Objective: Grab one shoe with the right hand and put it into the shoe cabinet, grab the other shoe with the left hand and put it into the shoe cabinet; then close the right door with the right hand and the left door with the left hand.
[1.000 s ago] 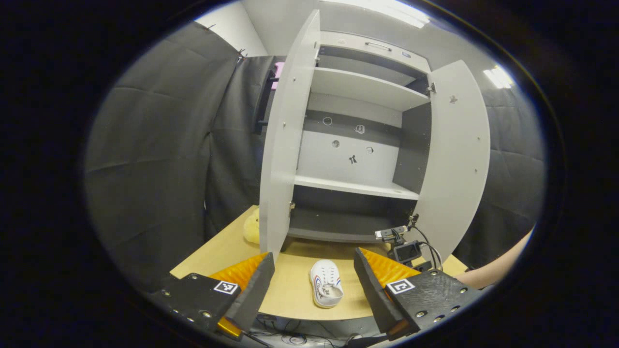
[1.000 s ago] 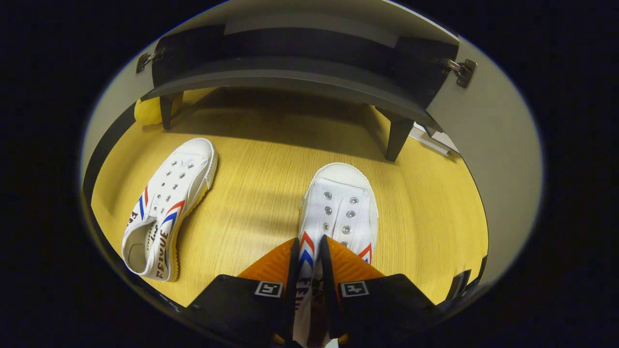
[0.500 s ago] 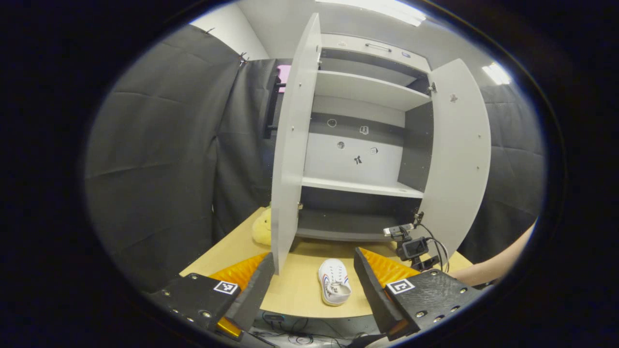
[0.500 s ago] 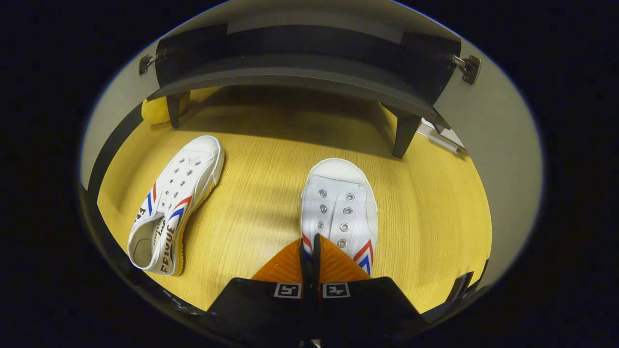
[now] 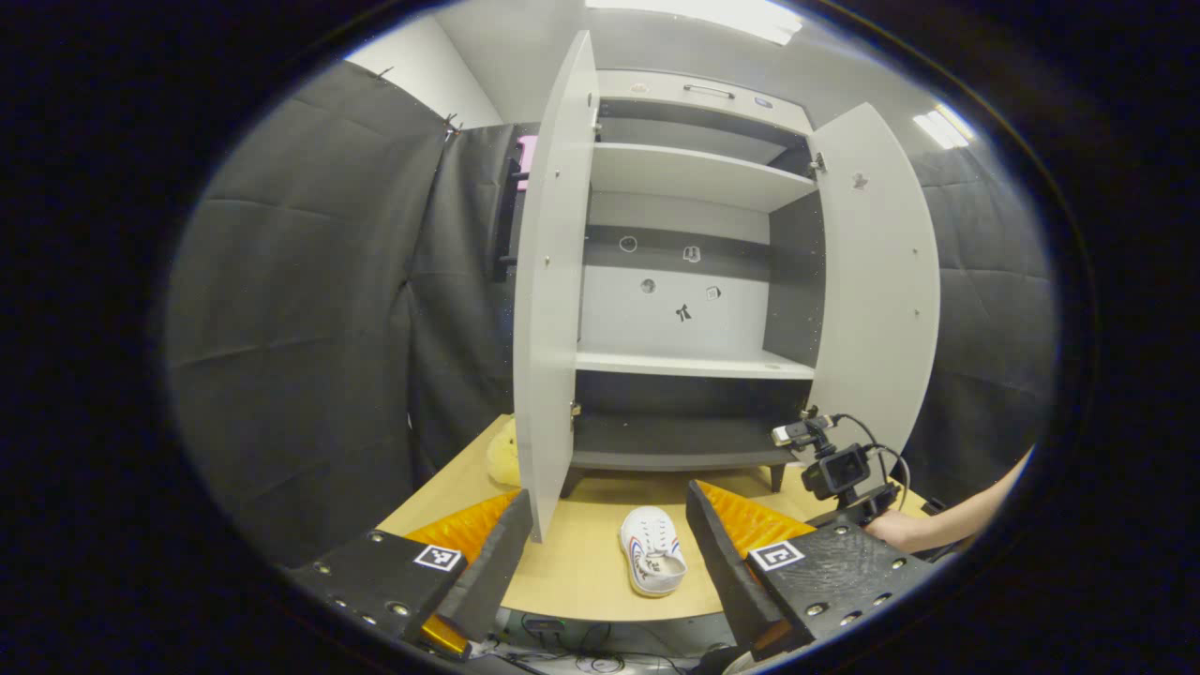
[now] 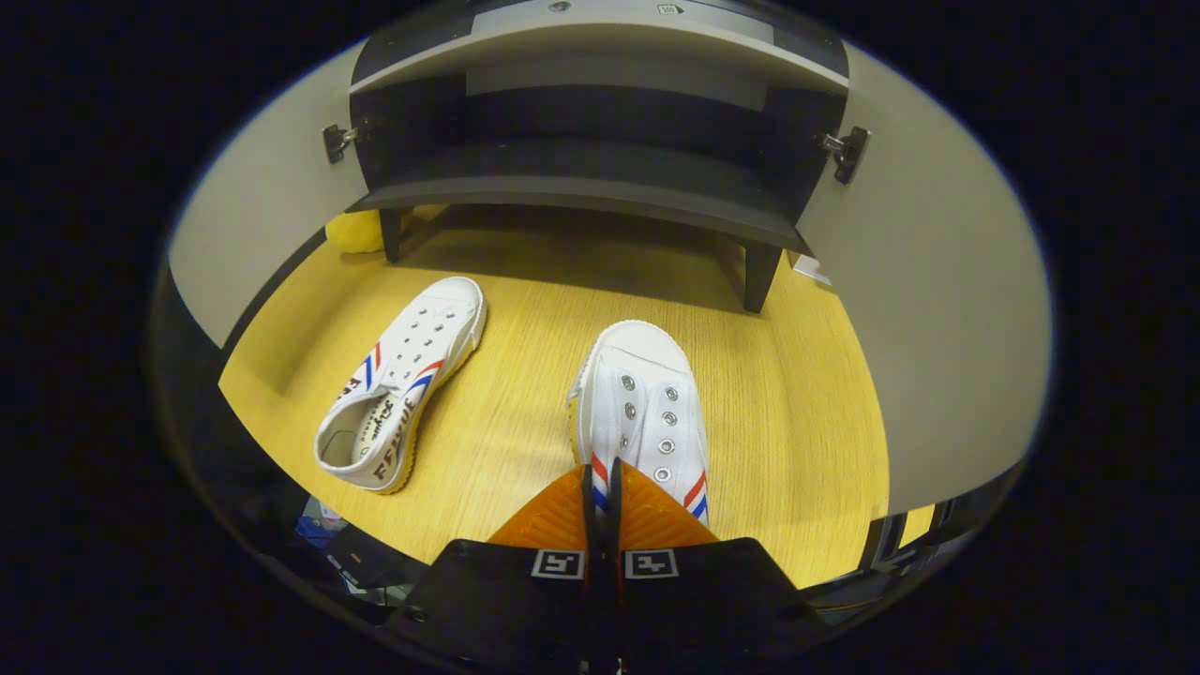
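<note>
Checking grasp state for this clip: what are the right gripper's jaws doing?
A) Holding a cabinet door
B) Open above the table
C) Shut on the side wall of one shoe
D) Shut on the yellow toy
C: in the right gripper view the right gripper has its jaws pressed together on the near shoe at its side wall.
</note>
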The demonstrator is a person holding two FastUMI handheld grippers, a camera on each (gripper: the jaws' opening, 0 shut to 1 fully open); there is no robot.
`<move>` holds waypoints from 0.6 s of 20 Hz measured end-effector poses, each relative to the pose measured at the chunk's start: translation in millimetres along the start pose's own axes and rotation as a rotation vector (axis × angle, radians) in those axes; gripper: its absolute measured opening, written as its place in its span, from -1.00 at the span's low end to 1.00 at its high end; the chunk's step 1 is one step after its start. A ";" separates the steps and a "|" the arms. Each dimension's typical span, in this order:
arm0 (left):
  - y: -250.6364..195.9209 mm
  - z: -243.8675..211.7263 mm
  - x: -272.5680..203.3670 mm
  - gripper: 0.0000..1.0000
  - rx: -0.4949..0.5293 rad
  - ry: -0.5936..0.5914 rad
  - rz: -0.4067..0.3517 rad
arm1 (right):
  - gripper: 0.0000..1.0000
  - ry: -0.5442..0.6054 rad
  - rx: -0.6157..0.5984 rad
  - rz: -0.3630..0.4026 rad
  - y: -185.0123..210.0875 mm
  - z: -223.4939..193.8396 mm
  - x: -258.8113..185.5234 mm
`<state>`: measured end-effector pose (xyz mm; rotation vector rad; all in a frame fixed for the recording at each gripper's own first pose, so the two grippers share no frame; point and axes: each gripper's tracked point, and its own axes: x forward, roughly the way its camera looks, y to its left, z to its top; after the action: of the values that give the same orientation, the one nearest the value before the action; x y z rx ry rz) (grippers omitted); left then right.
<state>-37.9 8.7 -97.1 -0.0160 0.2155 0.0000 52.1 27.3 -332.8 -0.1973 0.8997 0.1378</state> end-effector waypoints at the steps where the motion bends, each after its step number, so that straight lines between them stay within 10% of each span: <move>1: -1.9 0.8 2.1 0.89 0.004 -0.001 -0.010 | -0.97 -0.019 -0.010 0.007 2.3 0.9 -12.6; 12: -38.0 6.9 30.1 0.89 0.046 0.014 -0.152 | -0.97 -0.272 0.067 0.070 15.5 83.3 -139.8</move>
<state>-7.0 -29.2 -96.2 0.0135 0.2277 -0.1564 26.6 56.3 -174.0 -0.0822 0.6398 0.1948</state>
